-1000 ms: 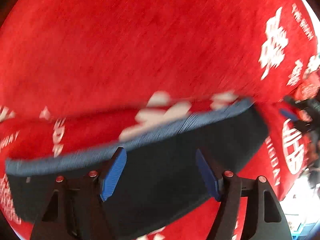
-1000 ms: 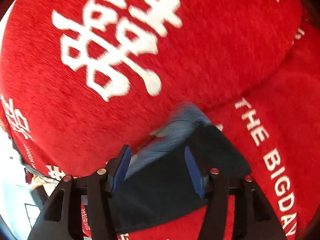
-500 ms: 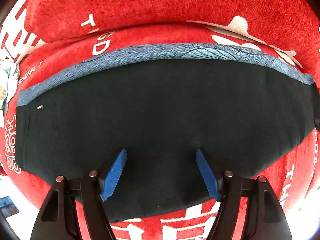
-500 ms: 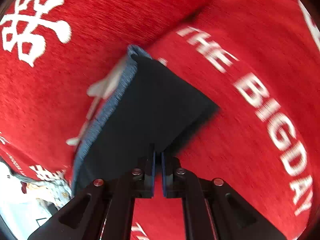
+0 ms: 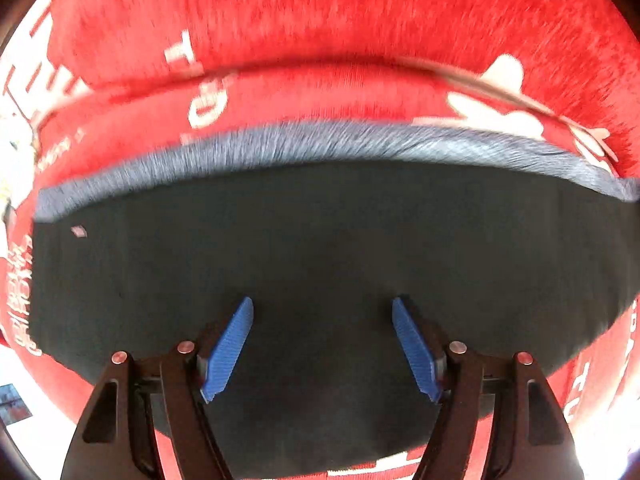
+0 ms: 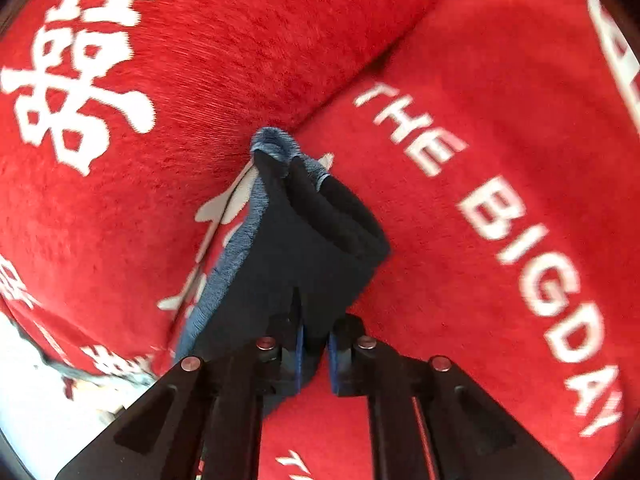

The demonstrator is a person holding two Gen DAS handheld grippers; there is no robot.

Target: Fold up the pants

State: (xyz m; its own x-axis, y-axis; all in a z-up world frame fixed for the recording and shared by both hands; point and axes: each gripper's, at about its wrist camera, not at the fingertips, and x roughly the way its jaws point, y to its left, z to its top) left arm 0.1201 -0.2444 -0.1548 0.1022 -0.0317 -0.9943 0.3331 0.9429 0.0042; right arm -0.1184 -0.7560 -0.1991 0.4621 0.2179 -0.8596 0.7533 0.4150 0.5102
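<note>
The dark navy pants [image 5: 320, 248] lie folded on a red cover, with a blue-grey waistband [image 5: 320, 144] along their far edge. My left gripper [image 5: 322, 344] is open just above the near part of the pants and holds nothing. In the right wrist view my right gripper [image 6: 314, 344] is shut on one end of the pants [image 6: 304, 256]. It lifts that end so the cloth bunches into folds, with the blue-grey waistband [image 6: 276, 146] at the far tip.
The red plush cover [image 6: 500, 80] with white lettering spreads under everything. A red cushion [image 5: 320, 20] rises behind the pants and also shows in the right wrist view [image 6: 220, 40]. Bright floor with clutter shows at the lower left [image 6: 48, 392].
My right gripper closed on the end of the pants and has lifted it, bunching the cloth. My left gripper swung over the flat pants and stays open, barely moving lately.
</note>
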